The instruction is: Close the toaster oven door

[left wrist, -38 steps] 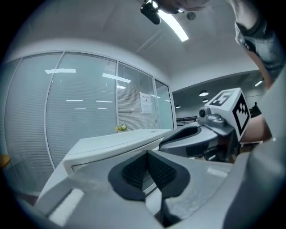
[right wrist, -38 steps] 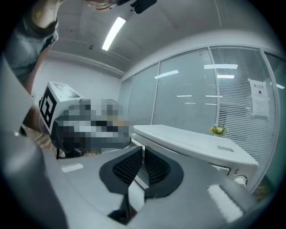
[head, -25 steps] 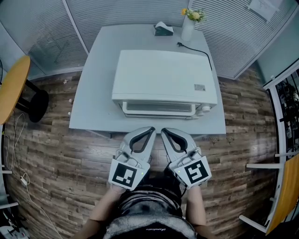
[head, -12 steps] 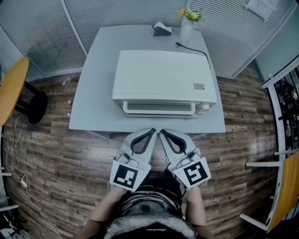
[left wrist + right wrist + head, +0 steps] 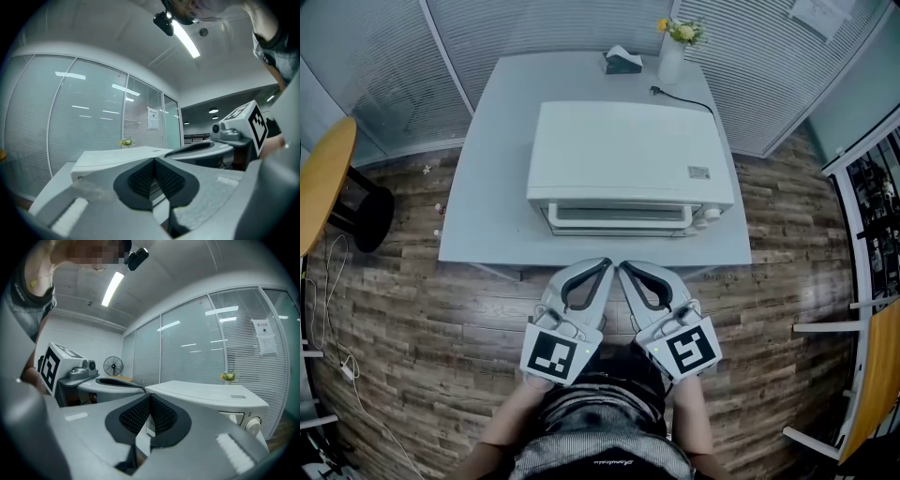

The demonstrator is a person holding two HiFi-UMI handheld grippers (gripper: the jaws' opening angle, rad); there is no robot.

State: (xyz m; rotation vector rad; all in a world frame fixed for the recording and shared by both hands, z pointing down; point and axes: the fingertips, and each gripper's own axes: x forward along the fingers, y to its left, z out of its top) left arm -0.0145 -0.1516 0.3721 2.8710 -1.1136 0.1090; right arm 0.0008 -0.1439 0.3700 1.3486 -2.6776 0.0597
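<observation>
Head view: toaster oven (image 5: 628, 150) sits on the table (image 5: 487, 206), door (image 5: 619, 217) facing the left gripper (image 5: 603, 265) and right gripper (image 5: 624, 268) held short of it; left gripper view, then right gripper view, show jaws clenched on nothing, so a hard blunt shove might skid the oven or slip off the door.

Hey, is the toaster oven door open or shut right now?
Shut, it appears: in the head view the toaster oven door sits flush with the knob panel, nothing folded out over the table.
</observation>
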